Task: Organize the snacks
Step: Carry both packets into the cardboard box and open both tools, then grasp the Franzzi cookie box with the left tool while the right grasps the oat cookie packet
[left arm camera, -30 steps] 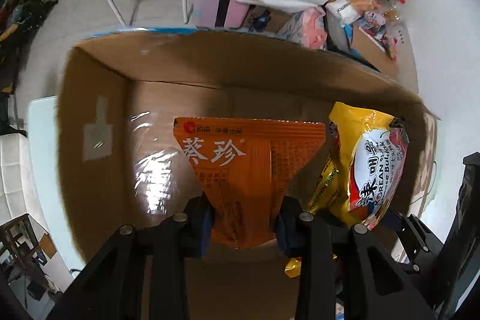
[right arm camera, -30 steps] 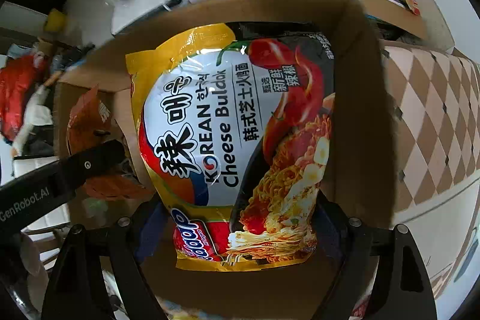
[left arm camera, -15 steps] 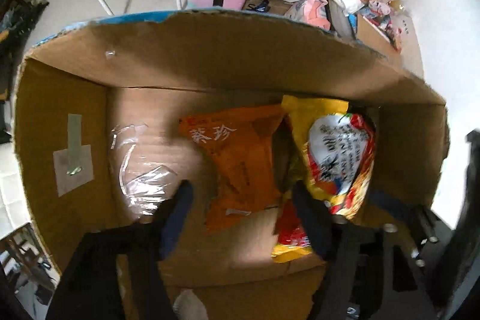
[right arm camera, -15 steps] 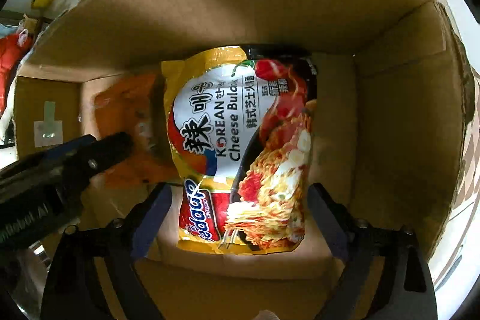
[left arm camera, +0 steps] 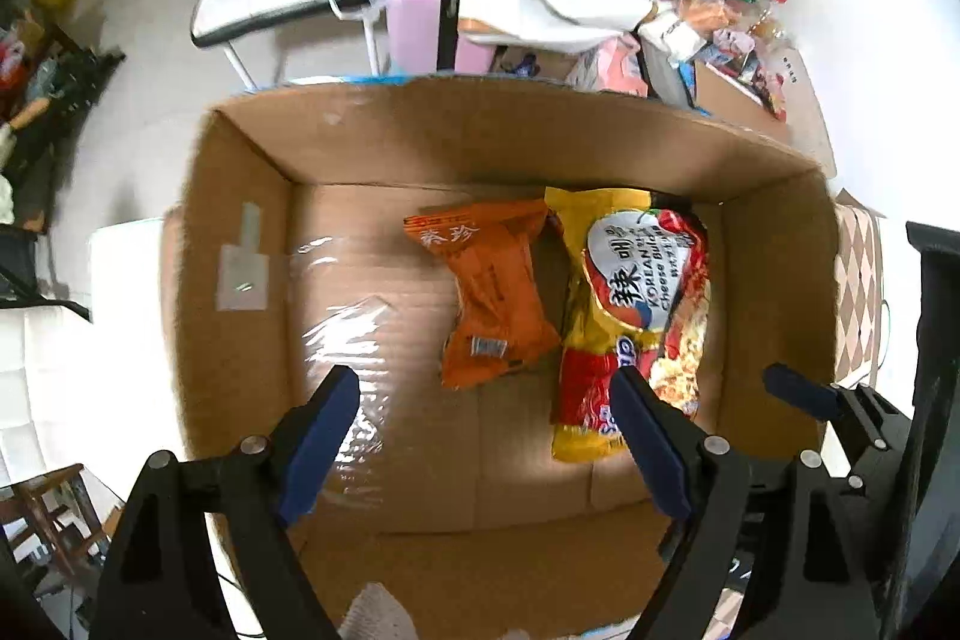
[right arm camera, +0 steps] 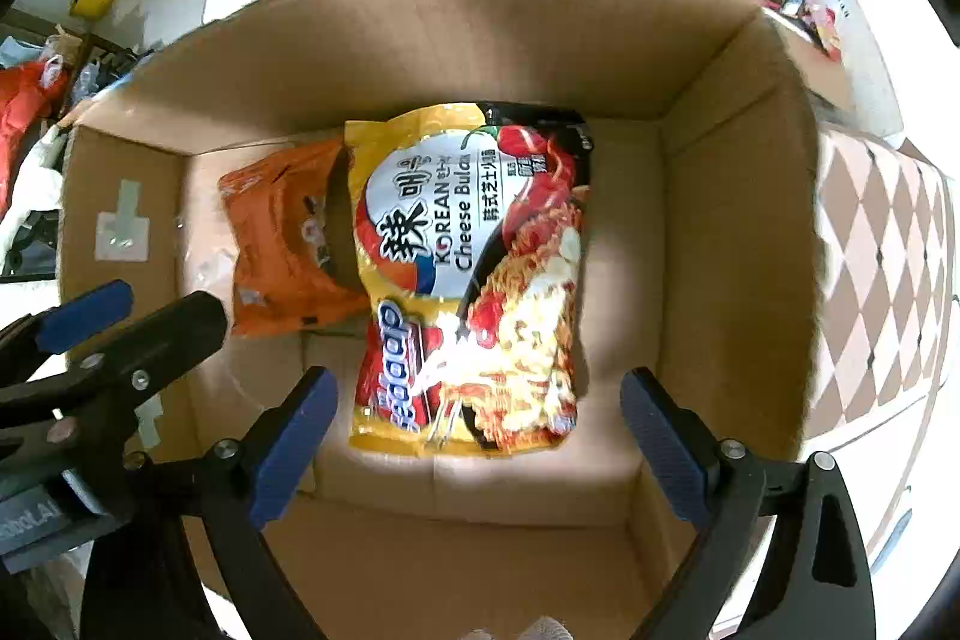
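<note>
Left wrist view: open brown cardboard box [left arm camera: 240, 232] holds two packets flat on its floor, a crumpled orange foil snack packet [left arm camera: 495, 298] mid-floor and, touching its right edge, a yellow-and-red Korean cheese noodle packet [left arm camera: 630, 322]; left gripper [left arm camera: 486, 427] points down into the box, its jaws just opened wide, nothing between them. Right wrist view: same box [right arm camera: 738, 196], noodle packet [right arm camera: 474, 280] central with the orange packet [right arm camera: 282, 238] partly tucked beside it; right gripper [right arm camera: 480, 430] hangs above the noodle packet's near end, jaws just spread wider, clear of it, with the left gripper [right arm camera: 114, 316] over the box's left wall.
</note>
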`<act>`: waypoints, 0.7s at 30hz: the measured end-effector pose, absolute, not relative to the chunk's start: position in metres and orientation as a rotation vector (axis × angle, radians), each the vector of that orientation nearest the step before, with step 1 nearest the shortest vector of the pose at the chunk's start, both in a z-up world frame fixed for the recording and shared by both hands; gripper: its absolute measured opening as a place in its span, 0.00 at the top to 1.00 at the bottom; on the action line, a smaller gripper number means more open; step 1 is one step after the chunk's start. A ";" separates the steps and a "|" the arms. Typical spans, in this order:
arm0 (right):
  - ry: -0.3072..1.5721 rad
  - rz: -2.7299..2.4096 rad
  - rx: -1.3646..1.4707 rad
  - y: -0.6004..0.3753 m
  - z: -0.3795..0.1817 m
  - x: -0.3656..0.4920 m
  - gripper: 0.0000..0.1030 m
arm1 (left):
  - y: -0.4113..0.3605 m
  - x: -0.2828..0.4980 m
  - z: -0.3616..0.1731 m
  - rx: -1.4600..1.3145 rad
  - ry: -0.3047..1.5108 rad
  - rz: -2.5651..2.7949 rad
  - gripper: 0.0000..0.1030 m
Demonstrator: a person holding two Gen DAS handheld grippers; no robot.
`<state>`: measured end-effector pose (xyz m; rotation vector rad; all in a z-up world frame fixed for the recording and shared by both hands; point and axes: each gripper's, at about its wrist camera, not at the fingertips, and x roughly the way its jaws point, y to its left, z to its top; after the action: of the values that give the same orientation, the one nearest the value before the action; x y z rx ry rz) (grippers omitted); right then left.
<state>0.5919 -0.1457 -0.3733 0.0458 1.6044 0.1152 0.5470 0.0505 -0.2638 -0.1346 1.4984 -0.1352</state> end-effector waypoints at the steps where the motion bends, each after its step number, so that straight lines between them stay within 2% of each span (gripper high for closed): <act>1: 1.594 0.116 0.047 -0.147 -0.367 0.588 0.06 | 0.051 0.542 -0.257 -0.130 1.479 -0.138 0.17; 21: 1.323 0.118 0.011 -0.175 -0.246 0.492 0.06 | 0.055 0.421 -0.137 -0.143 1.204 -0.096 0.17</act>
<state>0.4925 -0.1747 -0.2464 0.0106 1.3235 0.1181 0.4211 0.0547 -0.1374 -0.1429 1.2037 -0.0959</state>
